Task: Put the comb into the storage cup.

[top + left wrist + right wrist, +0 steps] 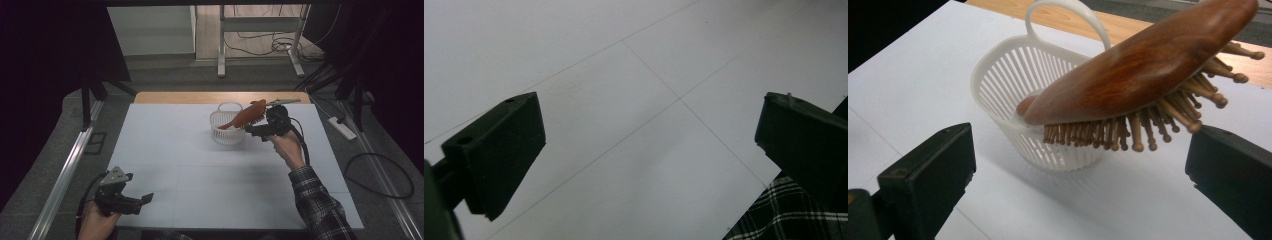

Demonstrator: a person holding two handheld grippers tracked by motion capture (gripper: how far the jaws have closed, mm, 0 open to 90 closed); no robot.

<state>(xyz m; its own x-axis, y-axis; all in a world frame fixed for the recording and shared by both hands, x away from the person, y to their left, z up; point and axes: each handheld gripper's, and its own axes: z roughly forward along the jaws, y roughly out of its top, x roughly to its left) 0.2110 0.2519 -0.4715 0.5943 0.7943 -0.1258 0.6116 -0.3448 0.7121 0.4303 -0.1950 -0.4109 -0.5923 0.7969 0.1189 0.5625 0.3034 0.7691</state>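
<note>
A reddish wooden hairbrush (1143,75) lay tilted, bristles down, across the rim of a white slatted basket (1013,75) at the frame's centre.

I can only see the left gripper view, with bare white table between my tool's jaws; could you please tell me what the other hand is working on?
Observer: The right tool faces a wooden hairbrush towards the far side of the table.
Operator: Thank you. Where does the hairbrush lie?
Observer: Its handle end sits inside a white plastic basket, and its bristled head leans out over the rim.
Operator: Is the right tool gripping it?
Observer: No, its jaws stand wide apart and are not closed on the hairbrush.
</note>
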